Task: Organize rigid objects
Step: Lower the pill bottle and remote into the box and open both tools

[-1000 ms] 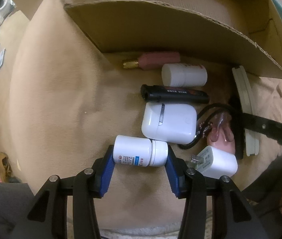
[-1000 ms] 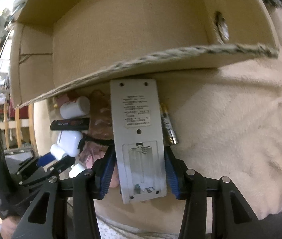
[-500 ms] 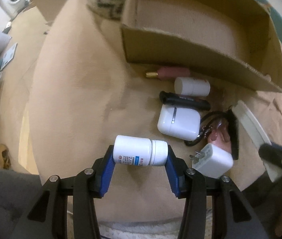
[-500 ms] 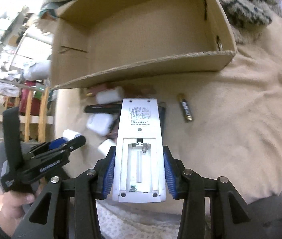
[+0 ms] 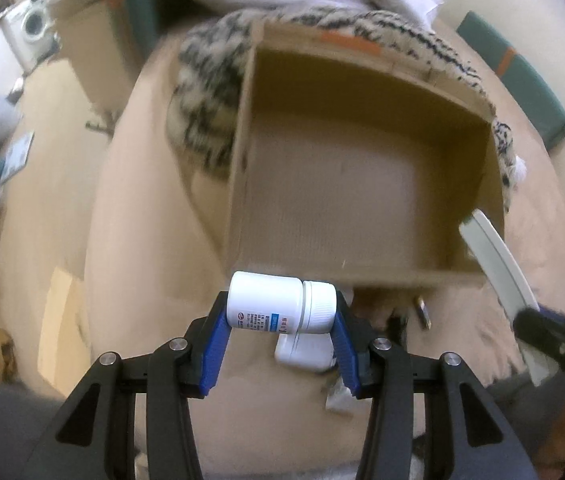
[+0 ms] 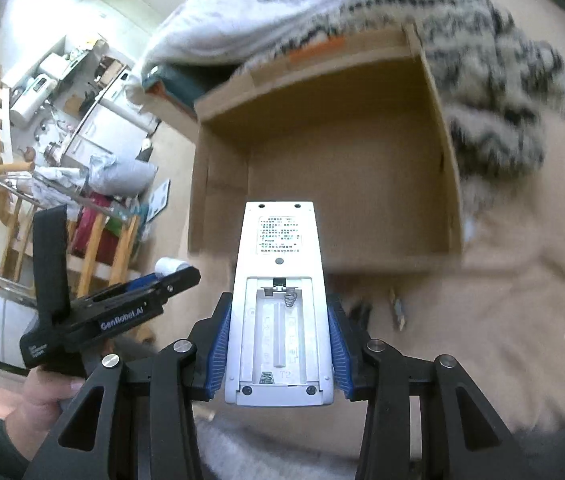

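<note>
My left gripper (image 5: 282,316) is shut on a white pill bottle (image 5: 280,303) held sideways, cap to the right, above the beige blanket just in front of the open cardboard box (image 5: 242,152). My right gripper (image 6: 278,332) is shut on a white remote control (image 6: 278,300), back side up with its battery bay uncovered, its tip over the box's (image 6: 446,152) near wall. The remote (image 5: 498,256) also shows edge-on at the right of the left wrist view. The left gripper (image 6: 162,280) appears at the left of the right wrist view, held by a hand.
A white earbud case (image 5: 302,354) and a battery (image 5: 422,312) lie on the blanket below the box; the battery (image 6: 396,312) shows again in the right wrist view. A striped woolly throw (image 5: 202,120) lies behind and beside the box. Room clutter and wooden rails (image 6: 94,248) stand left.
Both grippers have risen with their loads and tilted toward the box, so its inside floor now fills the view. The items on the blanket have dropped low and mostly behind the fingers.
</note>
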A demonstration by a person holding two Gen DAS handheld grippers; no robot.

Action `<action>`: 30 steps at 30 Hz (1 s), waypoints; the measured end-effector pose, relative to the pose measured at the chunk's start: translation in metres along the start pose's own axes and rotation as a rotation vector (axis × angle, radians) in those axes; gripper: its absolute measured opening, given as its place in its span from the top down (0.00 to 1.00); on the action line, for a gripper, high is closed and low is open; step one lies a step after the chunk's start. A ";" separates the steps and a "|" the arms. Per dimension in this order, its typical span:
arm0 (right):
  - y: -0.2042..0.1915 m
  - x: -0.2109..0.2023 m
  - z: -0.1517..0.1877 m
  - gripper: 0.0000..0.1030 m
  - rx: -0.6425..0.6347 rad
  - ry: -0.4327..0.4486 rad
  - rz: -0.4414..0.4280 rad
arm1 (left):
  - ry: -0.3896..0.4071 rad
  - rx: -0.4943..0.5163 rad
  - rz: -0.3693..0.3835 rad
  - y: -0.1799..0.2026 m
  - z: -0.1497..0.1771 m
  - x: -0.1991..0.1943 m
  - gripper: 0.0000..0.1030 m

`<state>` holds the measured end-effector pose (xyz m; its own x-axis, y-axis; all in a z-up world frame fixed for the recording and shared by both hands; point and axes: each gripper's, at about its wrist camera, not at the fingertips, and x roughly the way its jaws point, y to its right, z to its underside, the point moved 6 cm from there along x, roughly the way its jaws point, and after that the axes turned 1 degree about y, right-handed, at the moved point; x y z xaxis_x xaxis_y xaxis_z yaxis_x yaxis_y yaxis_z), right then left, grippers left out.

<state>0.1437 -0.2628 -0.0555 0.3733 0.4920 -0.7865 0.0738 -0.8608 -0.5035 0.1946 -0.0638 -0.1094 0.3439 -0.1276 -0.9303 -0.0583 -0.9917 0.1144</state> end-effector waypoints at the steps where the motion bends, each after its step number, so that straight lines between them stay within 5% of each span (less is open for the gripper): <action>1: 0.001 0.002 -0.010 0.56 -0.007 0.009 0.006 | 0.009 0.008 0.001 0.006 -0.008 0.001 0.57; 8: 0.025 0.055 -0.070 0.56 -0.036 0.044 0.111 | 0.057 0.108 -0.024 0.040 -0.055 0.035 0.57; 18: 0.048 0.097 -0.070 0.56 -0.067 0.047 0.208 | 0.022 0.137 -0.060 0.046 -0.061 0.099 0.57; 30: 0.049 0.121 -0.062 0.56 -0.082 -0.016 0.247 | 0.013 0.125 -0.103 0.034 -0.058 0.113 0.57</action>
<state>0.2504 -0.2536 -0.1533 0.3751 0.2673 -0.8876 0.0575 -0.9624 -0.2655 0.2859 -0.1126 -0.1905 0.3659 -0.0262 -0.9303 -0.1385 -0.9900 -0.0266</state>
